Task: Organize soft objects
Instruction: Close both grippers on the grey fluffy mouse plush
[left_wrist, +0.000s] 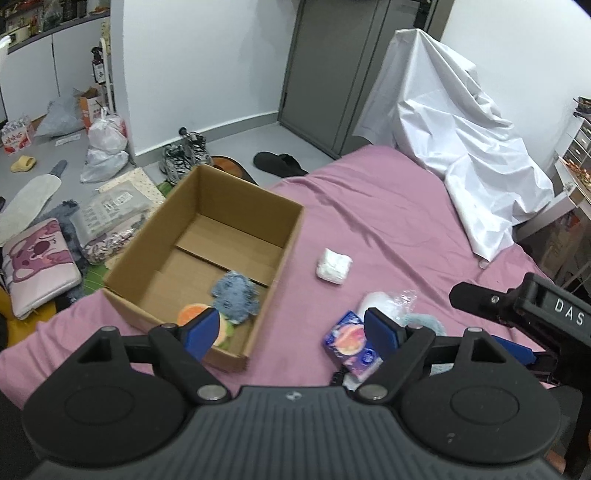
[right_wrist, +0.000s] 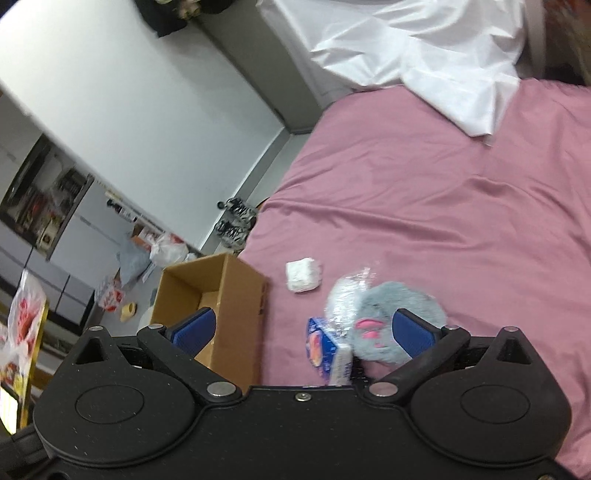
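An open cardboard box (left_wrist: 236, 206) sits on the pink bed sheet (left_wrist: 388, 206). Inside it lie a blue fuzzy plush (left_wrist: 236, 295) and an orange plush (left_wrist: 192, 314). On the sheet to the right lie a white soft bundle (left_wrist: 333, 266), a blue packet (left_wrist: 349, 339), a clear-wrapped white item (left_wrist: 384, 301) and a grey plush (right_wrist: 391, 317). My left gripper (left_wrist: 291, 332) is open and empty, over the box's near right corner. My right gripper (right_wrist: 303, 332) is open and empty, just above the blue packet (right_wrist: 321, 347) and grey plush; its body shows in the left wrist view (left_wrist: 535, 314).
A white sheet (left_wrist: 454, 122) covers something at the far end of the bed. The floor left of the bed holds bags (left_wrist: 105, 147), shoes (left_wrist: 184, 157), a black slipper (left_wrist: 279, 164), a pink cushion (left_wrist: 37, 266) and packaged textiles (left_wrist: 110, 218). A grey door (left_wrist: 332, 74) stands behind.
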